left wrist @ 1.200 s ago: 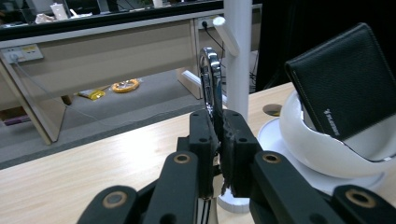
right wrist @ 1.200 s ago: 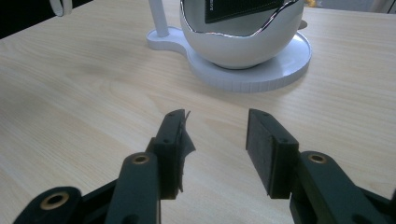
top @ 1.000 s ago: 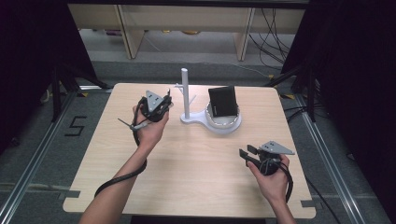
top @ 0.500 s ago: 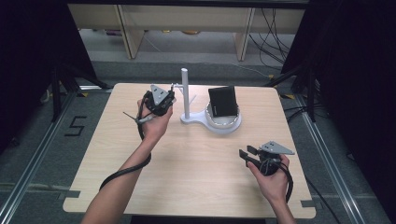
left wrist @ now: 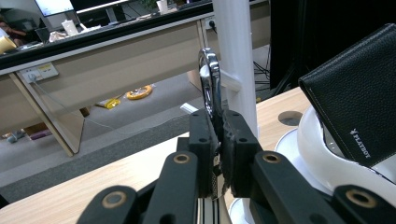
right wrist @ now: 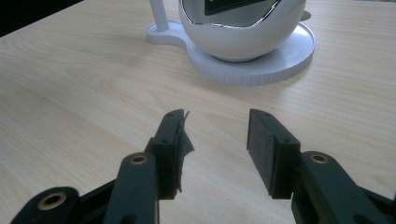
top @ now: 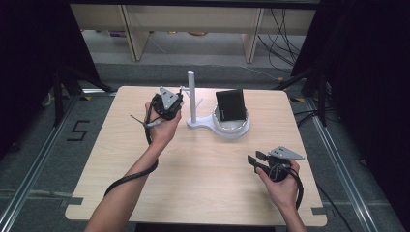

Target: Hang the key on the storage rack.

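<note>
The left hand-held gripper (left wrist: pixel 215 154) is clamped on a shiny metal ring (left wrist: pixel 210 86) right beside the white stand (top: pixel 192 96), so hanging it looks not yet done, while the right hand-held gripper (right wrist: pixel 215 140) waits apart and empty over the bench (top: pixel 203 183).

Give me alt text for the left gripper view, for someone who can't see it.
The left gripper is clamped on a shiny metal ring, holding it up against a peg on a white post. To the right, a black leather wallet leans in a white bowl on the wooden table.
</note>
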{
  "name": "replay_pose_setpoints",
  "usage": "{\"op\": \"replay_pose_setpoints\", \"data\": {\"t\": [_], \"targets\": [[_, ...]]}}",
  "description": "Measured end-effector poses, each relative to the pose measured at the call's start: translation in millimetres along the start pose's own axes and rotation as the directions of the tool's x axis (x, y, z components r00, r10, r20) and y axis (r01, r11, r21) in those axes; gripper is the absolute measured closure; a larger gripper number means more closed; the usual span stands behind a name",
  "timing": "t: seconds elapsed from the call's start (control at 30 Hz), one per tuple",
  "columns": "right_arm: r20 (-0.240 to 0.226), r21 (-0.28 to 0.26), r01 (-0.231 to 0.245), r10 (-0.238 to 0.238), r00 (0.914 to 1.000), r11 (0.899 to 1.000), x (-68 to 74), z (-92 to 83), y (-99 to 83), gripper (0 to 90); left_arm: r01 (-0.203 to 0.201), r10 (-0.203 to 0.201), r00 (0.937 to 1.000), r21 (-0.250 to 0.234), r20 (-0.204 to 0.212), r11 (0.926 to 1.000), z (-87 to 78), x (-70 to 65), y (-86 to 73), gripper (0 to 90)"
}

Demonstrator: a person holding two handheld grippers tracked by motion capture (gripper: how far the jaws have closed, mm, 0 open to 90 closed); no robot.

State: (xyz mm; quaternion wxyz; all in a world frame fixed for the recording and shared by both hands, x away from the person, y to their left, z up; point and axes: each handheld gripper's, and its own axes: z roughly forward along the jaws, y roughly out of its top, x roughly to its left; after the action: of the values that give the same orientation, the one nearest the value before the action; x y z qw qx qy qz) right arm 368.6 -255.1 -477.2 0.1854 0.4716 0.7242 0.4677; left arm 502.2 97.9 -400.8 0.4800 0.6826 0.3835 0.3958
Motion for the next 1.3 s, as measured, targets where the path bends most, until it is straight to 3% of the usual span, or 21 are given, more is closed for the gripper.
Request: {"op": "replay_pose_setpoints", "data": {"t": [0.1, 0.17, 0.2, 0.23, 0.27, 0.4, 0.47, 0.6, 0.63, 0.83, 0.87, 0.93, 0.97, 1.0, 1.3], "targets": [[-0.002, -0.004, -0.002, 0.002, 1.0000, 1.000, -0.1, -0.1, 0.2, 57.7, -0.003, 0.003, 1.0000, 0.004, -0.002, 1.0000, 0.9, -0.7, 0.6, 83.1], [0.014, -0.007, 0.047, -0.047, 0.9988, 0.999, -3.6, -0.5, 0.9, 57.6, -0.004, 0.004, 1.0000, 0.006, -0.003, 1.0000, 1.4, -0.5, 0.7, 83.1], [0.015, -0.007, 0.046, -0.046, 0.9988, 0.999, -3.7, -0.7, 0.9, 57.6, -0.005, 0.005, 1.0000, 0.007, -0.003, 1.0000, 1.5, -0.5, 0.6, 83.1], [0.004, -0.003, 0.003, -0.003, 1.0000, 1.000, -0.7, -0.5, 0.2, 57.5, -0.008, 0.008, 1.0000, 0.007, -0.004, 0.9999, 1.6, -0.5, 0.4, 83.1], [0.005, -0.003, 0.002, -0.002, 1.0000, 1.000, -0.7, -0.5, 0.1, 57.5, -0.010, 0.010, 0.9999, 0.007, -0.005, 0.9999, 1.8, -0.5, 0.3, 83.0], [0.003, 0.000, 0.002, -0.002, 1.0000, 1.000, -0.7, -0.1, -0.2, 57.4, -0.013, 0.013, 0.9999, 0.011, -0.003, 0.9999, 3.2, -0.4, -0.3, 82.9], [0.013, -0.003, 0.048, -0.048, 0.9988, 0.999, -3.7, -0.2, 0.4, 57.4, -0.016, 0.016, 0.9998, 0.014, -0.006, 0.9998, 3.8, -0.4, -0.5, 82.8], [0.013, 0.005, 0.049, -0.049, 0.9987, 0.999, -3.8, -0.6, 0.3, 57.3, -0.022, 0.022, 0.9997, 0.017, -0.004, 0.9996, 5.0, -0.4, -0.5, 82.7], [0.004, 0.020, 0.001, -0.001, 1.0000, 1.000, -0.3, -1.3, -0.2, 57.3, -0.024, 0.024, 0.9997, 0.017, -0.005, 0.9996, 5.1, -0.5, -0.5, 82.7], [0.008, 0.023, -0.004, 0.004, 1.0000, 1.000, 0.1, -0.9, -0.7, 57.1, -0.028, 0.028, 0.9996, 0.018, -0.005, 0.9995, 5.9, 0.0, -0.7, 82.5], [0.009, 0.008, 0.036, -0.036, 0.9993, 0.999, -3.5, 0.2, -0.5, 57.1, -0.031, 0.031, 0.9995, 0.018, -0.005, 0.9994, 6.1, 0.2, -0.7, 82.4], [0.013, 0.007, 0.042, -0.042, 0.9990, 0.999, -3.8, 0.6, -0.8, 57.0, -0.033, 0.033, 0.9994, 0.017, -0.004, 0.9993, 6.3, 0.7, -0.7, 82.3], [0.015, 0.022, 0.018, -0.019, 0.9997, 1.000, -1.9, -0.4, -0.9, 57.0, -0.033, 0.034, 0.9994, 0.016, -0.004, 0.9993, 6.4, 0.9, -0.6, 82.3], [0.010, 0.017, 0.036, -0.037, 0.9993, 0.999, -3.6, 0.0, -0.5, 56.9, -0.032, 0.032, 0.9995, 0.015, -0.003, 0.9994, 6.4, 1.1, -0.6, 82.2], [0.006, 0.013, 0.031, -0.031, 0.9995, 0.999, -3.6, 0.8, -1.1, 56.5, -0.040, 0.040, 0.9992, 0.013, 0.009, 0.9991, 7.4, 0.0, 0.2, 77.5]]}}
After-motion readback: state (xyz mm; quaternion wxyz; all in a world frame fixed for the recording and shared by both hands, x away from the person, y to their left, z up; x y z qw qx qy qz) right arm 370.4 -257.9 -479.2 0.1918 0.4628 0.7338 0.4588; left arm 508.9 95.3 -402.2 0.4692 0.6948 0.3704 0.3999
